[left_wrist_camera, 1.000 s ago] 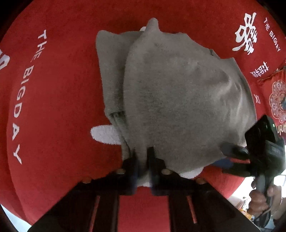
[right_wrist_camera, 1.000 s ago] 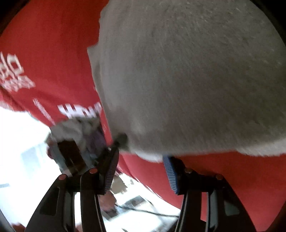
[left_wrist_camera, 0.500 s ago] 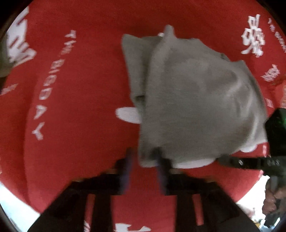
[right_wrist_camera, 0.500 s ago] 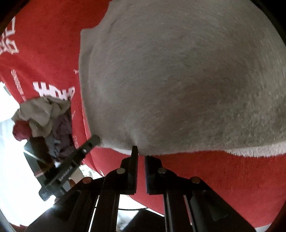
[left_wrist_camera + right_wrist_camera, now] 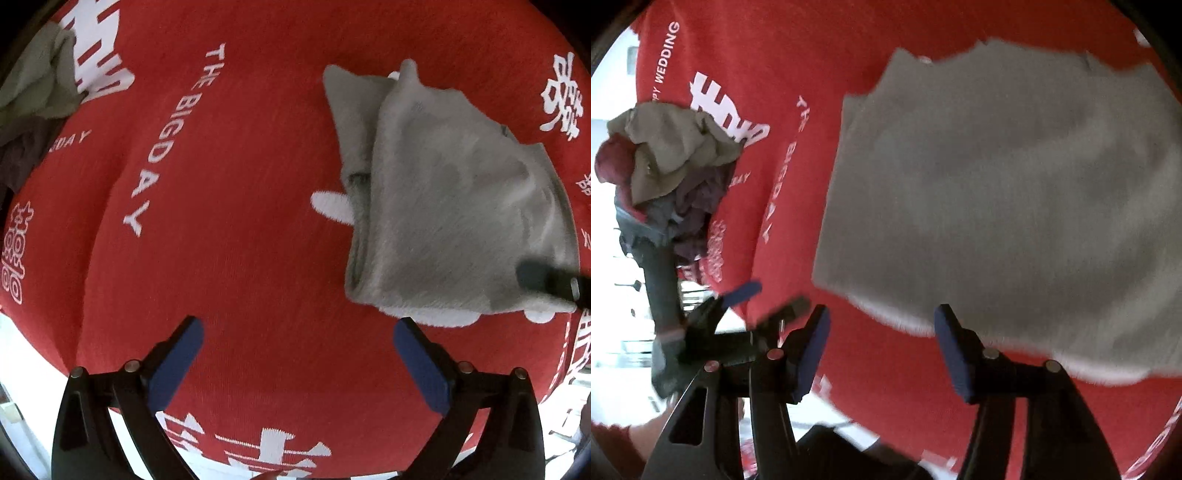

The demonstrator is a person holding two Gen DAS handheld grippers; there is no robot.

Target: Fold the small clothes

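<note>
A grey fleece garment [image 5: 454,206] lies folded on the red printed cloth [image 5: 229,206], with white trim showing at its near edge. It fills the right side of the right wrist view [image 5: 1004,192]. My left gripper [image 5: 297,339] is open and empty, pulled back to the left of the garment. My right gripper [image 5: 881,325] is open and empty just before the garment's near edge. One dark fingertip [image 5: 543,278] of the right gripper shows in the left wrist view, over the garment's right corner.
A heap of unfolded clothes [image 5: 668,177] sits at the cloth's left end, also seen in the left wrist view [image 5: 33,103]. The left gripper [image 5: 738,310] shows blurred in the right wrist view. The cloth's near edge drops off below both grippers.
Both grippers have let go of the garment's near edge, opened and drawn back. The left one has moved left. The garment now lies flat.
</note>
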